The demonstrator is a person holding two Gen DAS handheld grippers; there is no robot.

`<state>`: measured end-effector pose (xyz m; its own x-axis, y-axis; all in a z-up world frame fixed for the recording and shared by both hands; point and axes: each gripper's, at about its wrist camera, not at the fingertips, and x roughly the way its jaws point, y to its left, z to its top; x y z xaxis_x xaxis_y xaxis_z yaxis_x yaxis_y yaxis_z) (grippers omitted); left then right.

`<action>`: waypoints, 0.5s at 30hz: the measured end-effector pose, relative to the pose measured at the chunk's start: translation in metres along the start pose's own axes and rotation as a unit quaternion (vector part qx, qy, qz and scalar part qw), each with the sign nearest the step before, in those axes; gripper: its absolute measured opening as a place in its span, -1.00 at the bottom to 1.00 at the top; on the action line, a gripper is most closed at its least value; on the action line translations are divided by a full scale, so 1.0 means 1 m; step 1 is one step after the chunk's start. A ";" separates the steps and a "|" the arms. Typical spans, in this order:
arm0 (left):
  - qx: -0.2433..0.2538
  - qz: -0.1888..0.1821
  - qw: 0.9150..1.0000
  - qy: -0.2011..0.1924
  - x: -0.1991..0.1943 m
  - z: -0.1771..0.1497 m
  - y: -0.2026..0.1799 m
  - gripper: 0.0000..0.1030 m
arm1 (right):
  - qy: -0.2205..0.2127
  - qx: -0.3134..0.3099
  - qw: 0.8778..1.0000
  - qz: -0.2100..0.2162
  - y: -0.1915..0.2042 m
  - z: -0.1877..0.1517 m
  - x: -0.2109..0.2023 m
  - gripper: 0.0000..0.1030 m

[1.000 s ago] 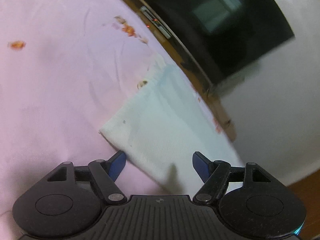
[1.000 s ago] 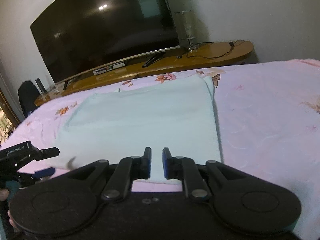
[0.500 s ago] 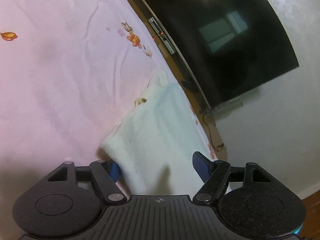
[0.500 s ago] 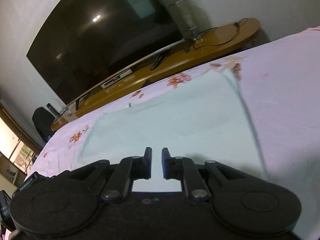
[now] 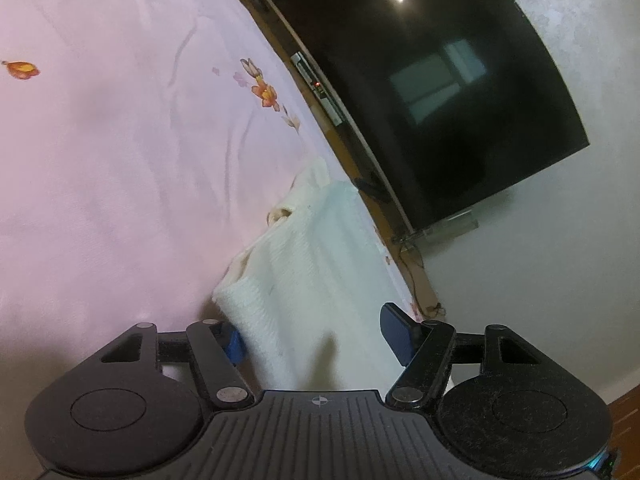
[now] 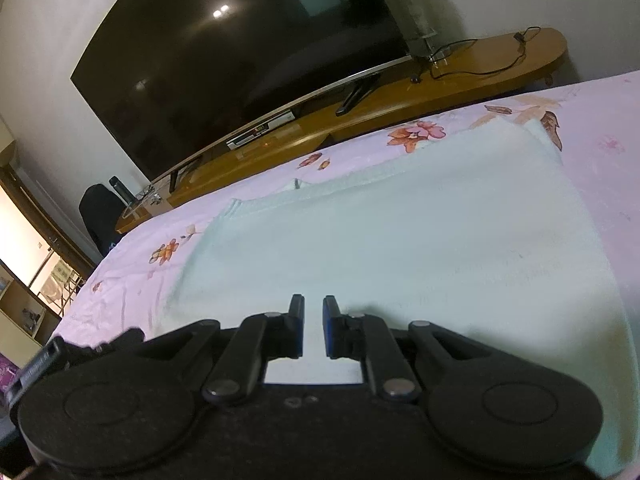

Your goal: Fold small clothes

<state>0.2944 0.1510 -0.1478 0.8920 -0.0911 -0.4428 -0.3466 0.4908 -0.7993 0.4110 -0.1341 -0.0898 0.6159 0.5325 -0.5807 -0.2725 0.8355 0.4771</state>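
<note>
A white knitted garment (image 6: 400,232) lies folded flat on the pink flowered bedsheet (image 6: 616,120). In the left wrist view its near corner (image 5: 320,248) reaches in between the fingers of my left gripper (image 5: 312,332). The jaws are closing, still wide, with the cloth between them; the cloth's edge partly hides the left blue pad (image 5: 235,346), and the right pad stands clear of it. My right gripper (image 6: 313,302) hovers low over the garment's near part, shut to a thin slit, with nothing seen pinched.
A big dark television (image 6: 240,60) stands on a long wooden stand (image 6: 400,92) past the bed's far edge, with a set-top box and cables on it. A dark chair (image 6: 98,212) and shelves are at the far left. Pink sheet (image 5: 120,160) spreads left of the garment.
The right gripper has slid forward over the garment, so its near edge is now under the fingers. In the left view the garment's corner has come in between the jaws, covering part of the left pad.
</note>
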 end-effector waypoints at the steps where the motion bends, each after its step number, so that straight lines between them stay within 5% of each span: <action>1: -0.003 0.002 1.000 0.005 0.003 0.003 -0.001 0.31 | 0.001 0.000 1.000 0.003 0.000 0.000 0.002 -0.83; 3: -0.009 0.000 1.000 0.016 0.008 0.008 -0.001 0.19 | 0.001 -0.007 1.000 0.010 0.002 -0.001 0.004 -0.88; 7: -0.055 0.011 0.998 0.036 0.017 0.014 0.021 -0.85 | 0.004 -0.008 1.000 0.023 0.002 -0.003 0.008 -0.90; 15: -0.043 -0.011 0.998 0.044 0.018 0.017 0.028 -0.85 | 0.018 0.015 1.000 0.015 -0.011 -0.009 0.021 -0.92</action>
<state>0.3057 0.1774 -0.1714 0.8714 -0.1790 -0.4568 -0.3550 0.4125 -0.8389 0.4206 -0.1306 -0.1133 0.5808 0.5624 -0.5885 -0.2674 0.8147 0.5146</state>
